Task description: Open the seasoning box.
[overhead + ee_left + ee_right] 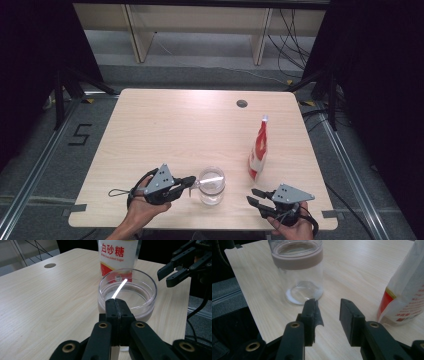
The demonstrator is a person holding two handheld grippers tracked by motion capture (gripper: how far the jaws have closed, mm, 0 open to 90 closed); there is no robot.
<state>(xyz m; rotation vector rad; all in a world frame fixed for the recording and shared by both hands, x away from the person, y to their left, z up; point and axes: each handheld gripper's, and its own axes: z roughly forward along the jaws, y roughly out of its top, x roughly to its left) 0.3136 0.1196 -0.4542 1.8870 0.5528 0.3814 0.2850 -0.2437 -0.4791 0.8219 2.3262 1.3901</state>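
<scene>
Tabletop (165, 125), light wood, carrying three things near its front edge. Sugar bag (258, 150), red and white, stands upright at about 4 o'clock from the tabletop's centre. Glass jar (211, 186), clear with a pale collar below the rim, stands upright at about 6 o'clock, with a thin white layer across its floor in the right gripper view. Left gripper (189, 181) lies at 9 o'clock of the jar, level and pointing at it, its jaws clenched on a thin white spoon handle (119, 288) that slopes down and away over the near rim into the jar; the long axis of the handle continues the gripper's own line. Right gripper (255, 196) lies at 4 o'clock of the jar and 6 o'clock of the bag, jaws parted with nothing between them, tips aimed toward the jar. The bag is judged the nearer thing to the right gripper, and the jar to the left.
</scene>
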